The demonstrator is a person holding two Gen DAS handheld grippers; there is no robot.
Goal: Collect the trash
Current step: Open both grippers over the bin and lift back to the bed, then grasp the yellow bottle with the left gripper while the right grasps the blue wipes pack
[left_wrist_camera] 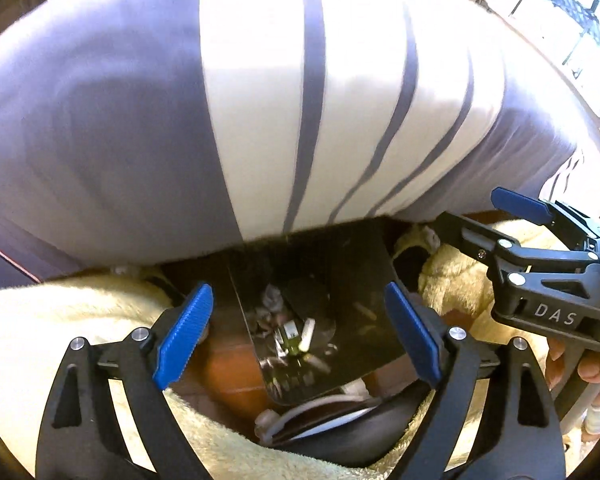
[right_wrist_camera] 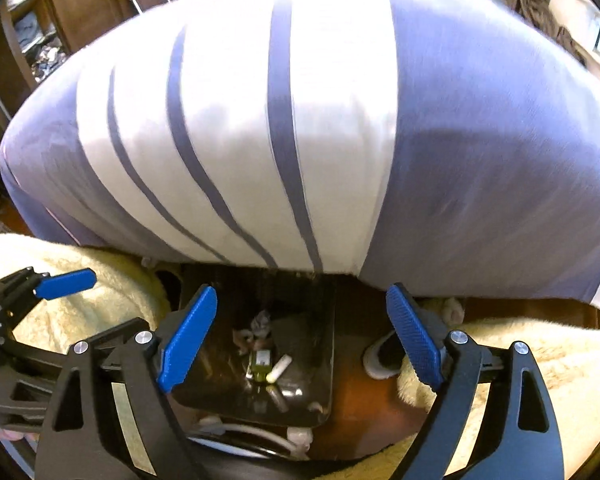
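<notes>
A black rectangular bin (left_wrist_camera: 364,280) (right_wrist_camera: 312,344) stands on the floor below the bed's edge. It holds several bits of trash: crumpled tissue (left_wrist_camera: 271,300) (right_wrist_camera: 259,322), a small green packet (left_wrist_camera: 291,338) (right_wrist_camera: 261,362) and a white stub (left_wrist_camera: 308,334) (right_wrist_camera: 279,368). My left gripper (left_wrist_camera: 300,332) hangs open and empty just above the bin. My right gripper (right_wrist_camera: 300,336) is also open and empty over the bin; it shows in the left wrist view (left_wrist_camera: 476,220) at the right.
A bed with a purple and white striped cover (left_wrist_camera: 259,100) (right_wrist_camera: 300,120) fills the upper view. Cream fleece fabric (left_wrist_camera: 59,312) (right_wrist_camera: 540,360) lies on both sides of the bin. A white cable (left_wrist_camera: 320,404) (right_wrist_camera: 255,436) lies near the bin. A slipper (right_wrist_camera: 380,356) sits on the brown floor.
</notes>
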